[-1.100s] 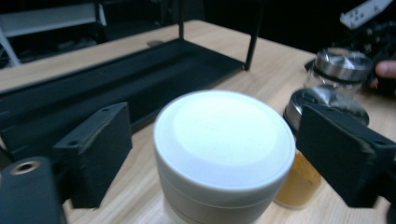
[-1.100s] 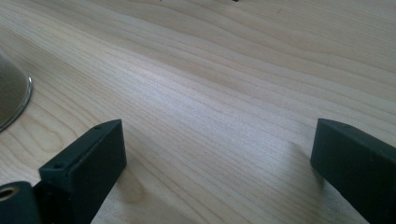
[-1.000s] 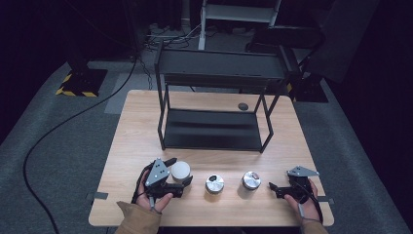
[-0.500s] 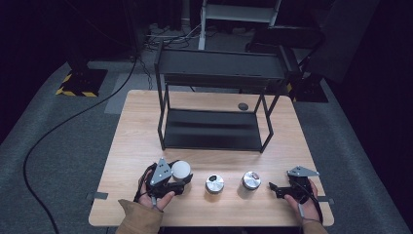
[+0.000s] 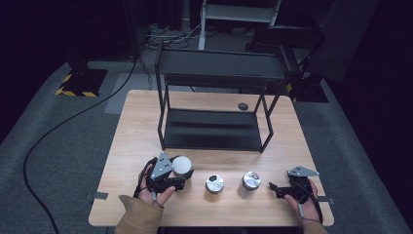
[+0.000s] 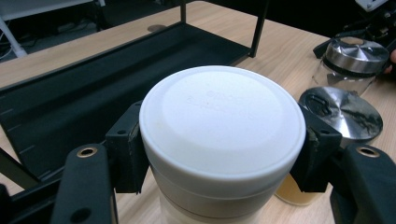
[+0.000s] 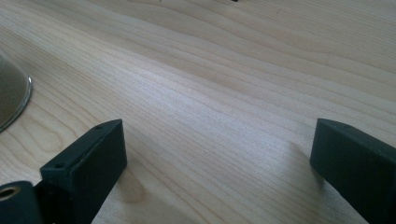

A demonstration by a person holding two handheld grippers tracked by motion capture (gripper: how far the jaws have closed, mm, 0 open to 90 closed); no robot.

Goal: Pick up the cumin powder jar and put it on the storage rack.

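The left tool (image 6: 219,158) is clamped on a white-lidded jar (image 6: 222,135); its 2 black jaws press the jar's sides just below the lid. In the left gripper view the lower part of the jar is cut off by the frame edge. Faint embossed lettering runs across the white lid, too shallow to read. In the high view the same jar (image 5: 181,165) sits near the front left of the counter (image 5: 136,126), just in front of the black 2-tier rack (image 5: 214,122).

2 more jars stand to the right of it in a row. The nearer, with a metal lid (image 6: 343,109), holds amber contents, partly hidden behind the tool's jaw. The farther, clear with a metal lid (image 6: 357,56), is cut off at the frame's right edge.

The right tool (image 5: 275,187) lies low over the front right of the counter, held by the person's right hand (image 5: 303,195), jaws pointing left toward the jars. In the right gripper view its jaws stand well apart over bare wood, gripping nothing; a curved metallic edge (image 7: 14,93) at the frame's left is too cropped to identify.

The left hand (image 5: 155,194) wraps the left tool from below, sleeve at the frame bottom.

A small dark disc (image 5: 242,106) lies on the counter behind the rack; its nature is unclear.
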